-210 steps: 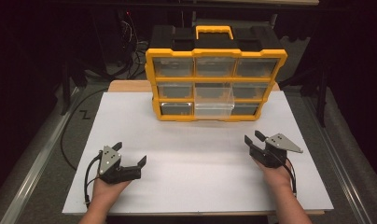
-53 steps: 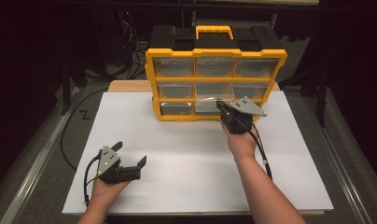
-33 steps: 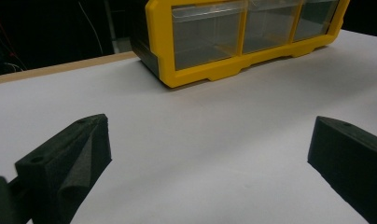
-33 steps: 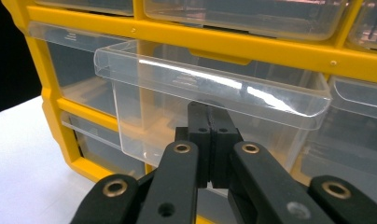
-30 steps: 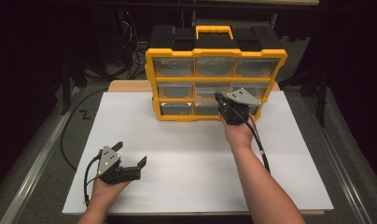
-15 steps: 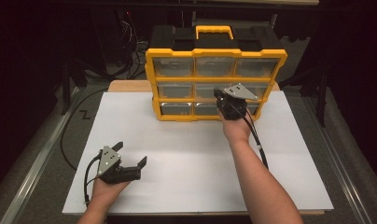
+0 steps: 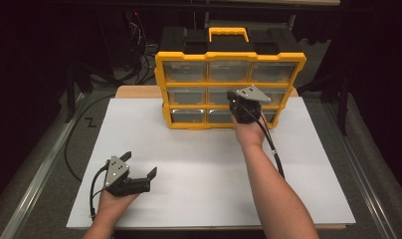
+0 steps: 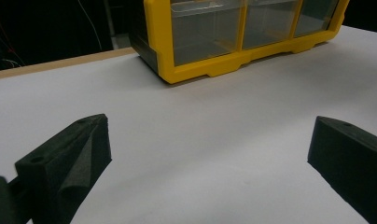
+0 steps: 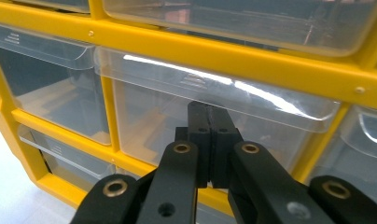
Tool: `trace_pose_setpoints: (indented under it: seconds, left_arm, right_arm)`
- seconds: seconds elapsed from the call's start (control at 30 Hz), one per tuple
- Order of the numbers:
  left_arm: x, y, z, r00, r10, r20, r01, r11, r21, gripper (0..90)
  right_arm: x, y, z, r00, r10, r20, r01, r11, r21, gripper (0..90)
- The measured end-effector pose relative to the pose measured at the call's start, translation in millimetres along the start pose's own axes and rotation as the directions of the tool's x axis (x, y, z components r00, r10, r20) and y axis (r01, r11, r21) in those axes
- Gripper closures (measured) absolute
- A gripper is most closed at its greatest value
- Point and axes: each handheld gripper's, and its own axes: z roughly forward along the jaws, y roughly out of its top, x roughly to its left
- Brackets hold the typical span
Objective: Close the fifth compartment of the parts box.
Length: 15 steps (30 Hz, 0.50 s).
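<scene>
A yellow organizer [image 7: 209, 84] with clear plastic drawers stands at the back of the white table [image 7: 199, 164]. My right gripper [image 7: 235, 99] is shut, with nothing between its jaws, and is held up against the organizer's front. In the right gripper view the closed tips [image 9: 210, 114] sit at the face of the middle drawer [image 9: 149, 116] in the middle row, just below its lip. My left gripper [image 7: 139, 164] rests low over the table's front left with its jaws wide apart and empty. From the left gripper [image 8: 210, 135] the organizer's [image 8: 210, 70] lower corner shows ahead.
A black case with a yellow handle [image 7: 228, 34] sits on top of the organizer. Cables [image 7: 139, 47] lie in the dark behind the table's far left. A wooden board edge [image 7: 137, 92] shows beside the organizer. White surface stretches between both hands.
The right gripper went from the table's front right to the organizer's front, and in the last second crept slightly further toward it. The left gripper has stayed still.
</scene>
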Motion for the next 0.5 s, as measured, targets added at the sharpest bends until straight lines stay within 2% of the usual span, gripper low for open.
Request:
trace_pose_setpoints:
  seconds: [0.27, 0.5]
  left_arm:
    - [0.5, -0.1, 0.2, 1.0000, 0.003, 0.002, -0.003, 1.0000, -0.001, 0.1]
    - [1.4, 0.1, 0.1, 1.0000, 0.005, 0.001, -0.004, 1.0000, -0.006, 0.1]
  right_arm:
    - [6.1, 1.8, 2.9, 0.9997, -0.024, -0.002, 0.024, 1.000, 0.008, 90.0]
    - [5.5, 1.9, 2.7, 0.9998, -0.020, -0.009, 0.021, 1.000, 0.010, 90.0]
